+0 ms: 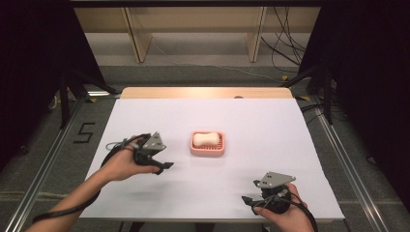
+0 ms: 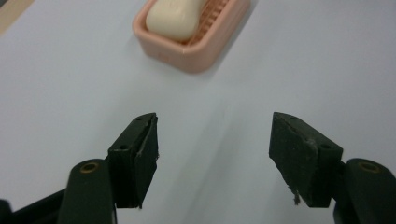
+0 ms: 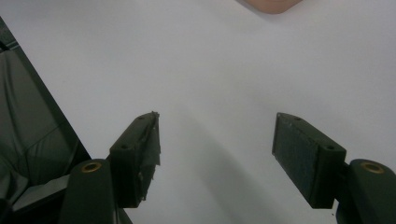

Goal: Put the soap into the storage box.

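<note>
soap bar (image 1: 205,139) in pink dish (image 1: 208,151) looks hard, slick; grip its narrow waist; left gripper (image 1: 164,166) and right gripper (image 1: 249,202) both gape wide, empty.

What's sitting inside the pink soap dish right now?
A cream, bone-shaped bar of soap lies inside the pink ridged plastic soap dish, resting on its ribs. The ribs show beside the bar; the dish floor under it is covered.

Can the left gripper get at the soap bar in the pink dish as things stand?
Probably yes. The left gripper stands open and empty, aimed toward the soap bar in the pink dish, with bare white table between them.
</note>
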